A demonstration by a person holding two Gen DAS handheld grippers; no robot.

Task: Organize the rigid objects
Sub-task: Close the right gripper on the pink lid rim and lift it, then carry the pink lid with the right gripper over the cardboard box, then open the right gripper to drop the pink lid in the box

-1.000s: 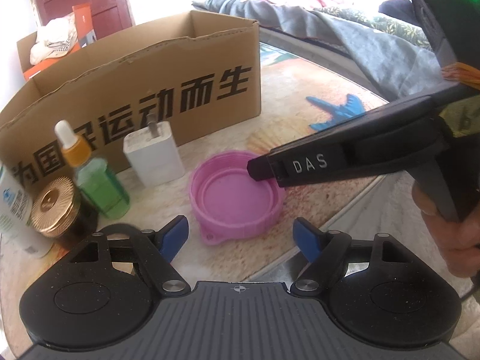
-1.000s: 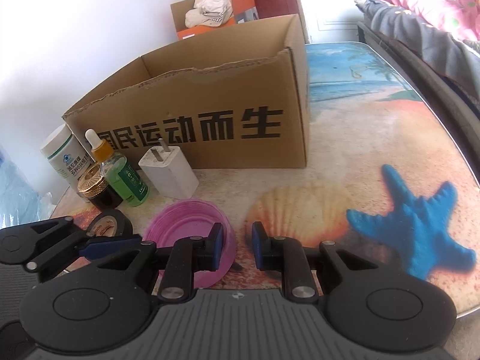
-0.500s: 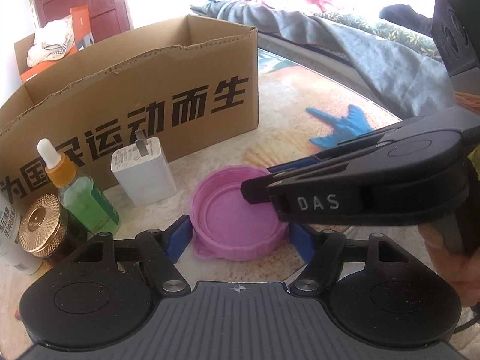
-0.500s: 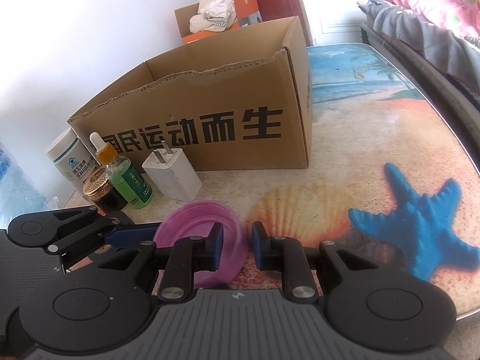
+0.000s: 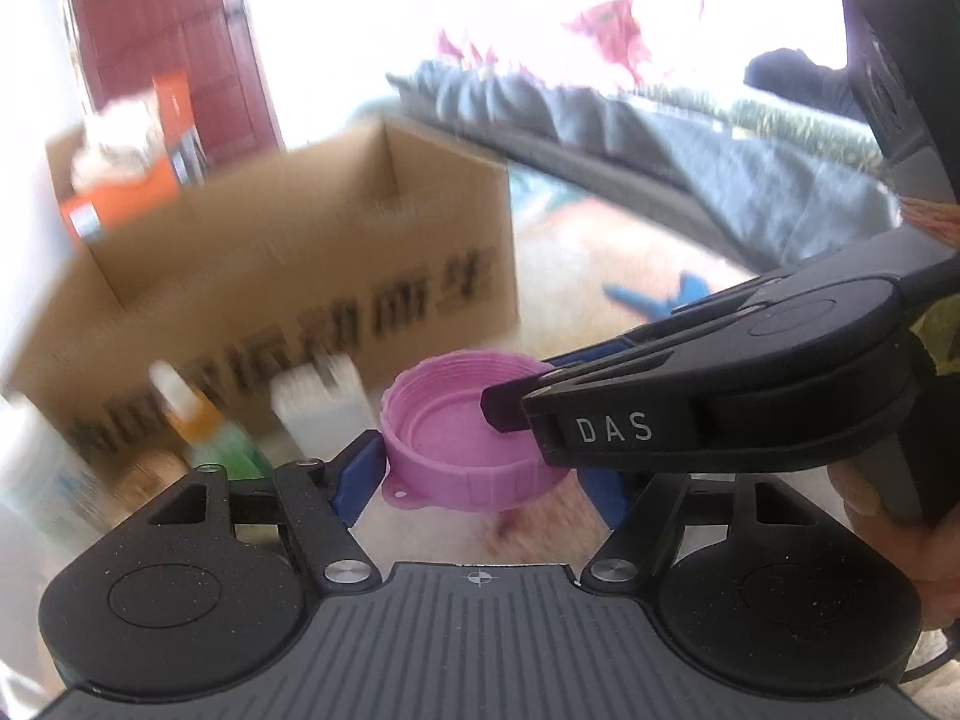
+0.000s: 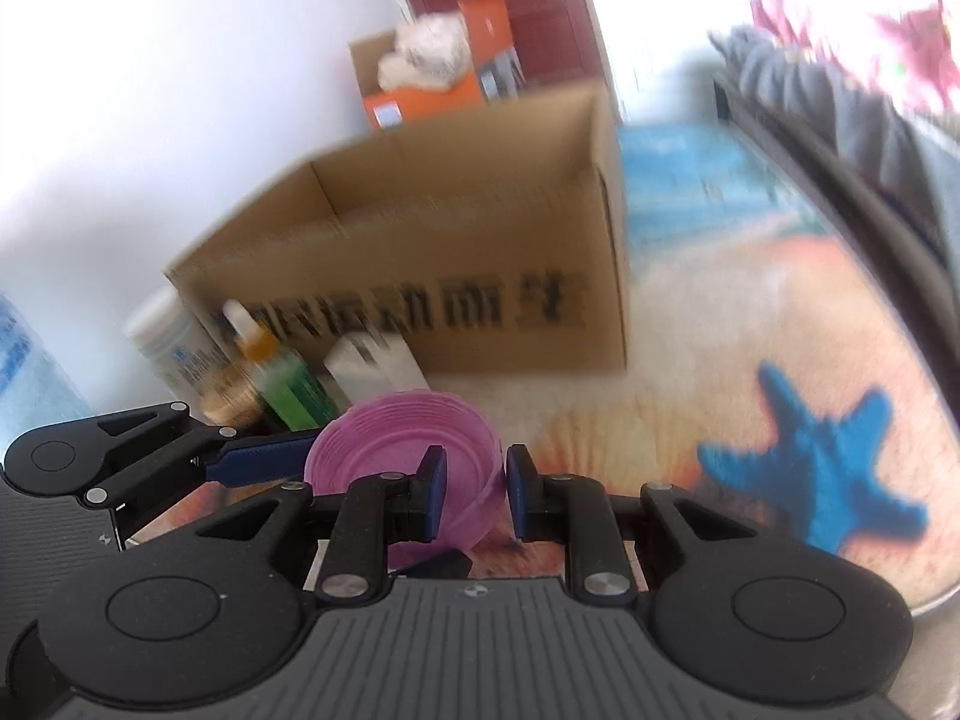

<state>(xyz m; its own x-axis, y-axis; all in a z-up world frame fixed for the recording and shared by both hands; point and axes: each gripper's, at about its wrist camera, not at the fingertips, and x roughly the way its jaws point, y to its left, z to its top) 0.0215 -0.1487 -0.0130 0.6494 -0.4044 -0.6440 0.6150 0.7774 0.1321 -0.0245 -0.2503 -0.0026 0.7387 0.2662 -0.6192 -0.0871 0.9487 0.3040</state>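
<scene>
A pink screw lid (image 5: 462, 429) hangs in the air, open side up, above the table. My left gripper (image 5: 480, 474) has its blue pads against the lid's two sides. My right gripper (image 6: 477, 495) pinches the lid's wall (image 6: 474, 480) between its pads; it shows from the side in the left wrist view (image 5: 516, 408). The open cardboard box (image 6: 456, 276) with black characters stands behind, also in the left wrist view (image 5: 288, 264).
A white charger (image 6: 375, 369), a green dropper bottle (image 6: 288, 387), a gold-capped jar (image 6: 231, 399) and a white bottle (image 6: 171, 342) stand at the box's front left. The table mat shows a blue starfish print (image 6: 822, 471). Bedding lies at the right.
The lid has been lifted off the table by both grippers. The left pads have closed in on its sides. Both views now sit higher and are blurred by motion.
</scene>
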